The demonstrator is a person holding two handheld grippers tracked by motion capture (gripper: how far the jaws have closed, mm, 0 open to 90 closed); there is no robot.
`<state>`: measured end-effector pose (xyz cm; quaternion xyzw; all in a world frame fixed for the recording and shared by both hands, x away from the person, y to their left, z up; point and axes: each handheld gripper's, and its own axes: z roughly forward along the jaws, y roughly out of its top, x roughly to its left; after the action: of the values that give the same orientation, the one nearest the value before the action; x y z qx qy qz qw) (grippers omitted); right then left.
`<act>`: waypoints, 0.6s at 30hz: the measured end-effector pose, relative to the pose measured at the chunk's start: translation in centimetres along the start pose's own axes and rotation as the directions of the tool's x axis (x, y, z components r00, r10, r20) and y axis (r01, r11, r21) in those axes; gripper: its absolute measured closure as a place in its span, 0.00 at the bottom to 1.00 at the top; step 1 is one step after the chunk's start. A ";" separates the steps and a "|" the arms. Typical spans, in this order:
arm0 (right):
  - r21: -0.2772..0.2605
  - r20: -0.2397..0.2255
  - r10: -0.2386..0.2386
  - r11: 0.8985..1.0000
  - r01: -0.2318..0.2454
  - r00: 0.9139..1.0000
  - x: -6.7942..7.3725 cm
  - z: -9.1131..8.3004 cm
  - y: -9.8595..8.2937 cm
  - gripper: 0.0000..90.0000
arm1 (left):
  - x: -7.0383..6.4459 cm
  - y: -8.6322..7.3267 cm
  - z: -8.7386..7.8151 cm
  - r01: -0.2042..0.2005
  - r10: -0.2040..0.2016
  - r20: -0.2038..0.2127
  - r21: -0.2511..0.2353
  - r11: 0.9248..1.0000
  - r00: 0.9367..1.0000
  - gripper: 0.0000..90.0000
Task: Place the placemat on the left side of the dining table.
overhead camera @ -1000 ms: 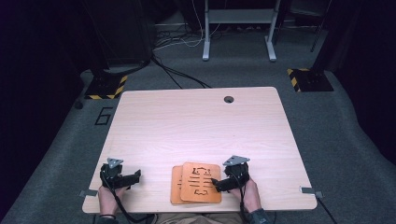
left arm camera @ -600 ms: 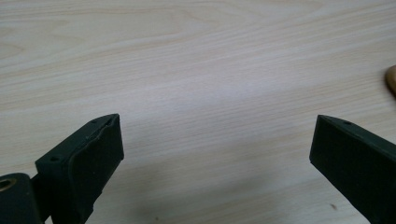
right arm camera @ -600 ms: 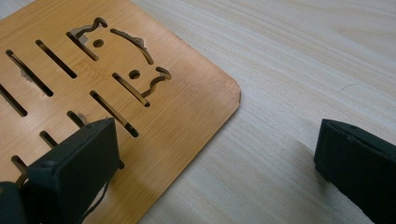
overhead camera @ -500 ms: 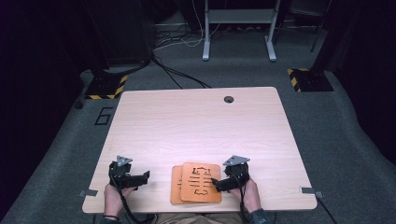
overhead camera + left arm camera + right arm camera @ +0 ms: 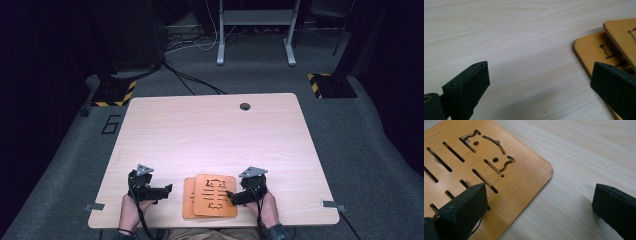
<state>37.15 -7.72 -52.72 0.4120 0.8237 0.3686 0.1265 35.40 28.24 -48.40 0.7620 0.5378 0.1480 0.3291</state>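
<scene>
Since a second ago the left gripper (image 5: 165, 189) has slid rightward along the near edge of the worktop (image 5: 210, 135) toward the two stacked boards, while the right gripper (image 5: 229, 196) has stayed put at their right edge. The upper board (image 5: 216, 195), orange-brown and cut through with slots and a small face-like outline, lies askew on the lower board (image 5: 188, 198), which peeks out at its left. In the right gripper view the fingers (image 5: 464, 207) stand wide apart, one over the upper board (image 5: 481, 167) near its rounded corner, the other over bare worktop (image 5: 586, 150) beside it, gripping nothing. In the left gripper view the fingers (image 5: 470, 85) are likewise spread wide and empty; the lower board (image 5: 590, 52) lies just by the right-hand finger, with the upper board (image 5: 621, 37) overlapping it.
</scene>
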 end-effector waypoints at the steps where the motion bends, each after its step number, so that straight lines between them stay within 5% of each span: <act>1: 0.000 0.000 0.000 1.000 0.000 1.000 0.0 0.0 0.0 0.00 | -0.2 0.1 0.0 0.001 -0.001 0.008 0.004 1.000 1.000 0.03; 18: -0.002 0.000 -0.001 1.000 0.001 1.000 0.0 0.0 0.0 0.00 | -3.1 1.7 0.8 -0.042 0.039 0.095 0.037 0.998 0.995 0.03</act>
<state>37.16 -7.73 -52.73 0.4114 0.8236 0.3691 0.1272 35.91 24.79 -47.44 0.7850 0.5089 0.1082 0.3363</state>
